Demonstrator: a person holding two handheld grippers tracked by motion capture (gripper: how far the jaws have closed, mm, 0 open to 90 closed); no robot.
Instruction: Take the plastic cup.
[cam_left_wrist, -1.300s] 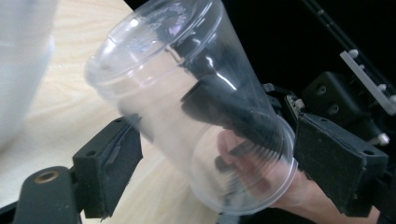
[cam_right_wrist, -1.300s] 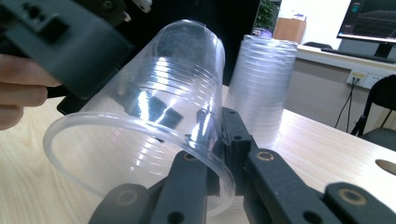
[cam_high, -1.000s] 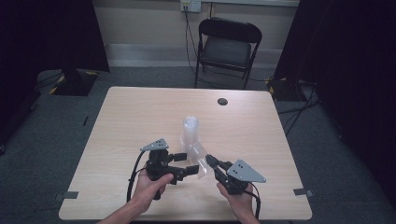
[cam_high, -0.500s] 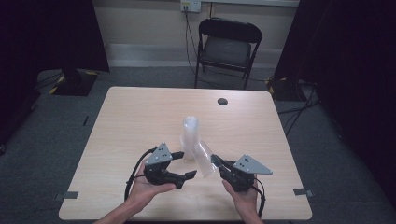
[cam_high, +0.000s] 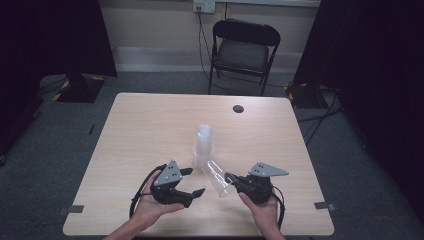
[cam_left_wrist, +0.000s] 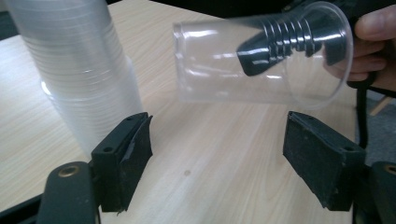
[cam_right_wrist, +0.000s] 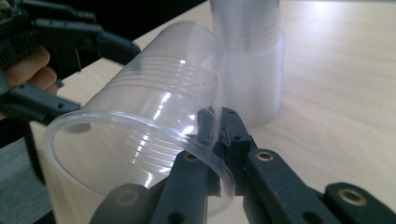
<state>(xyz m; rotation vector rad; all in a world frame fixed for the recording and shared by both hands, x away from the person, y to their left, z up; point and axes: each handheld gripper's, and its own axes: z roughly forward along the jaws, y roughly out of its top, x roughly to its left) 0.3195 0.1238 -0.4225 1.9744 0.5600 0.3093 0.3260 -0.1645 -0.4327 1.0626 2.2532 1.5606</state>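
A stack of clear plastic cups stands upright in the middle of the wooden table. A single clear cup is tilted, base toward the stack, with my right gripper shut on its rim wall. In the right gripper view one finger is inside the cup and one outside, my right gripper pinching the wall. My left gripper sits just left of the cup, open. Its jaws have just been closing, and nothing lies between the pads. The cup hangs beyond them, beside the stack.
A small black round disc lies near the table's far edge. A black folding chair stands behind the table. In the right gripper view the left gripper is at the upper left, and the stack rises just behind the held cup.
The left gripper has drawn off to the left, away from the cup, and its jaws have narrowed. The right gripper keeps the cup, which now hangs tilted apart from the stack.
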